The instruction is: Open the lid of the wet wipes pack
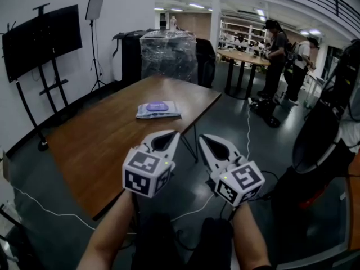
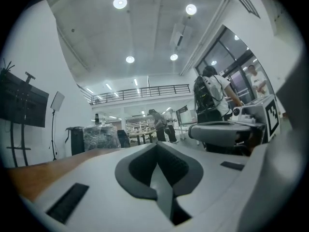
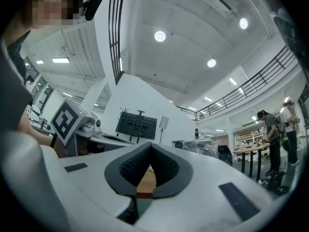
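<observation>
Facing the wet wipes pack (image 1: 158, 109) across the tabletop (image 1: 112, 145).
My left tool (image 1: 171, 134) and right tool (image 1: 203, 138) are closed together, empty; I'd part one before hooking the lid.

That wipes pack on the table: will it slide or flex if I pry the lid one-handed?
Likely floppy: the wet wipes pack looks like a flat film pouch. It probably slides on the smooth wooden table, so pin it.

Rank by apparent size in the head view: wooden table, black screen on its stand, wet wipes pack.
1. wooden table
2. black screen
3. wet wipes pack
The differences are plain, with no near ties.
</observation>
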The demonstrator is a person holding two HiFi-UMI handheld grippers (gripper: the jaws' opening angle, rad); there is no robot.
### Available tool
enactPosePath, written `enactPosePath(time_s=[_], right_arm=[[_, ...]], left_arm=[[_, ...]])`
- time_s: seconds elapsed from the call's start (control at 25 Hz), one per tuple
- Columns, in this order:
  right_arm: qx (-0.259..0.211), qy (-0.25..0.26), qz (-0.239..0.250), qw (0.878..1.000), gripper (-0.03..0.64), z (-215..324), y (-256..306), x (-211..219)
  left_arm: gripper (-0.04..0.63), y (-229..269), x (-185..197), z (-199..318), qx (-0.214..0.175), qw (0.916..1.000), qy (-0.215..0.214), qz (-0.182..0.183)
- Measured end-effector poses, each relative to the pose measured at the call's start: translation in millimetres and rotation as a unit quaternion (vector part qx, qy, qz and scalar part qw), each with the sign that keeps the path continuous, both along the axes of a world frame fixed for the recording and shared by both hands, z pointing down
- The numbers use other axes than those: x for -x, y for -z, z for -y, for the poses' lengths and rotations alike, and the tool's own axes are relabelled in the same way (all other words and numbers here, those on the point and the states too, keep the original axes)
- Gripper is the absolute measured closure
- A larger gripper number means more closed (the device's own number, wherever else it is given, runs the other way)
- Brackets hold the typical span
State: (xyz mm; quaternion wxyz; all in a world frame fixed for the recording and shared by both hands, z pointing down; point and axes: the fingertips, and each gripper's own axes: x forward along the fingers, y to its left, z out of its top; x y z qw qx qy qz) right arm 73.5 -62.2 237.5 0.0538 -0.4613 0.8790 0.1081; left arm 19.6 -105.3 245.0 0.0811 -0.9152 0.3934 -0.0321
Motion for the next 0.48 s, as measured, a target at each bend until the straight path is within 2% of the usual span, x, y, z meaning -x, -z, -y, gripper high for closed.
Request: enactPosePath(time_s=[0.28, 0.48], right_arm=[[0.006, 0.012, -0.019, 1.0, 0.606, 68.8, -1.2, 16.1], [0.022, 0.024, -0.045, 0.998, 0.606, 115.0, -21.8, 24.7]], left_arm=[[0.588, 4.0, 16.2, 65.7, 0.003, 0.9993, 0.025, 0.026], [0.588, 1.5, 25.3, 116.2, 0.003, 0.9971, 0.041, 0.064]])
